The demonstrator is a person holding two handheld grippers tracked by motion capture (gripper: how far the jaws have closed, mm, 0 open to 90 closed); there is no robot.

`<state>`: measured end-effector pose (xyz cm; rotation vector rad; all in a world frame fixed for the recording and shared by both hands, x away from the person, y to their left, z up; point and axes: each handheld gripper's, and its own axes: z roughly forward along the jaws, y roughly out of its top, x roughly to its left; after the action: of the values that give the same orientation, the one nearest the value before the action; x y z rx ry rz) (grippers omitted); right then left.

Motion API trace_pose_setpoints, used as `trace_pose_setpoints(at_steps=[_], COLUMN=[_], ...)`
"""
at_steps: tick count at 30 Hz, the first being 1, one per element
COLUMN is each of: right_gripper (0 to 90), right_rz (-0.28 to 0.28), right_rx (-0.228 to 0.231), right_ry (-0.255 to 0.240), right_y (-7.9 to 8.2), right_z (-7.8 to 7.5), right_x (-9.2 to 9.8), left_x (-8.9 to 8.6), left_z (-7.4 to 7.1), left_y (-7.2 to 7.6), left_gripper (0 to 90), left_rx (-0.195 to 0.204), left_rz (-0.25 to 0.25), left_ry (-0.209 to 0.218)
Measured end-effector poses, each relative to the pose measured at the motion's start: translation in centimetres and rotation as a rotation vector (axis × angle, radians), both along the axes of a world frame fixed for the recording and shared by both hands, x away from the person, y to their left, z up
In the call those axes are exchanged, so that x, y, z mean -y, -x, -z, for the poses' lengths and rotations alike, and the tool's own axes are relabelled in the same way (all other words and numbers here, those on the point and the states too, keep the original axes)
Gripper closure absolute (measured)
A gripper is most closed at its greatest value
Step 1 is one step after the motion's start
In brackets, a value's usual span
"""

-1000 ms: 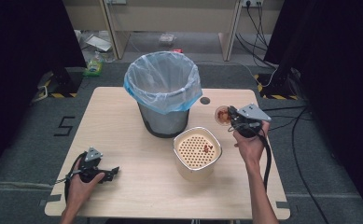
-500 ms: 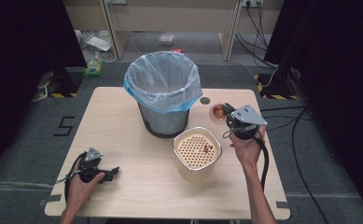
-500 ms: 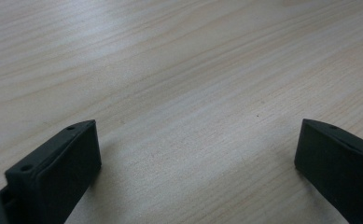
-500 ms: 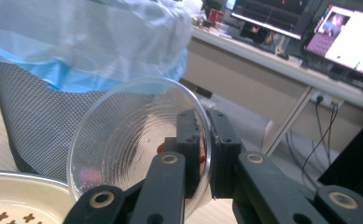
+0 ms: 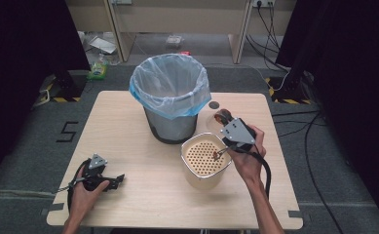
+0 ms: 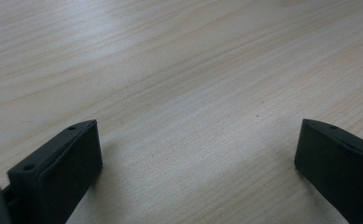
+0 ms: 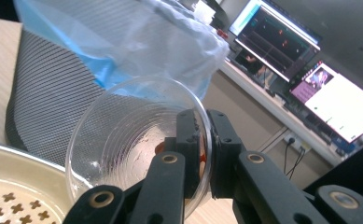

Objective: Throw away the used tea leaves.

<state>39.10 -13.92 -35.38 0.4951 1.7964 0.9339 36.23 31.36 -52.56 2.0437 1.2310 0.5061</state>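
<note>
Holding a clear plastic bowl (image 7: pixel 137 140) by its rim, your right gripper (image 5: pixel 226 127) has its jaws clamped together on the thin wall, one jaw inside and one outside. The bowl is tipped on its side in the air, above the far right edge of the perforated strainer pot (image 5: pixel 204 158) and just beside the bin (image 5: pixel 170 105) with its blue liner. A few reddish scraps cling inside the bowl near the jaws. This looks like the carrying step, with the bowl on its way to be emptied. The next move likely calls for lifting it above the bin's rim, mouth turned down over the liner, without the slippery rim sliding free. Your left gripper (image 5: pixel 110 181) rests on the wooden surface (image 5: pixel 128 131) at the near left, jaws wide apart and empty.
</note>
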Motion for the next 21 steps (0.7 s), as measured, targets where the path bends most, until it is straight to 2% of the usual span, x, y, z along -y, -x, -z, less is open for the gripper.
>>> trace_pose_setpoints(at_steps=[1,2,3,5,7,9,10,11,12,14,15,17,19,21], right_gripper=[85.0,85.0,85.1,85.1,85.2,85.3,85.4,85.4,85.6,85.7,85.9,85.9,85.9,86.3], right_rz=[-0.006,-0.006,-0.019,-0.027,-0.029,-0.033,-0.041,-0.041,-0.037,-0.025,-0.015,0.000,0.004,0.000], right_rx=[0.008,0.008,0.030,0.054,0.090,0.108,0.157,0.157,0.214,0.269,0.307,0.350,0.369,0.424], right_ry=[0.023,0.023,0.066,0.106,0.137,0.146,0.158,0.158,0.201,0.249,0.300,0.370,0.413,0.454], right_y=[0.1,0.1,0.5,0.8,1.2,1.5,2.1,2.1,2.8,3.1,3.2,3.2,3.1,3.7], right_z=[0.2,0.2,0.5,0.7,0.9,0.9,0.8,0.8,0.7,0.9,1.2,2.0,2.7,2.8], right_x=[-0.2,-0.2,-0.5,-0.7,-0.8,-0.9,-0.9,-0.9,-1.1,-1.4,-1.5,-1.9,-2.3,-2.9], left_x=[0.0,0.0,0.0,0.0,0.0,0.0,0.0,0.0,0.0,0.0,0.0,0.0,0.0,0.0], left_z=[0.0,0.0,0.0,0.0,0.0,0.0,0.0,0.0,0.0,0.0,0.0,0.0,0.0,0.0], left_y=[0.0,0.0,0.0,0.0,0.0,0.0,0.0,0.0,0.0,0.0,0.0,0.0,0.0,0.0], left_gripper=[0.0,0.0,0.0,0.0,0.0,0.0,0.0,0.0,0.0,0.0,0.0,0.0,0.0,0.0], left_rx=[0.001,0.001,0.000,0.001,0.002,0.002,0.002,0.002,0.002,0.002,0.002,0.002,0.002,0.000], left_rz=[0.001,0.001,0.001,0.001,0.001,0.000,0.000,0.000,0.000,0.000,0.000,0.000,0.000,0.000], left_ry=[-0.001,-0.001,0.000,-0.001,-0.001,-0.001,0.000,0.000,0.000,-0.001,-0.001,-0.001,-0.001,0.002])
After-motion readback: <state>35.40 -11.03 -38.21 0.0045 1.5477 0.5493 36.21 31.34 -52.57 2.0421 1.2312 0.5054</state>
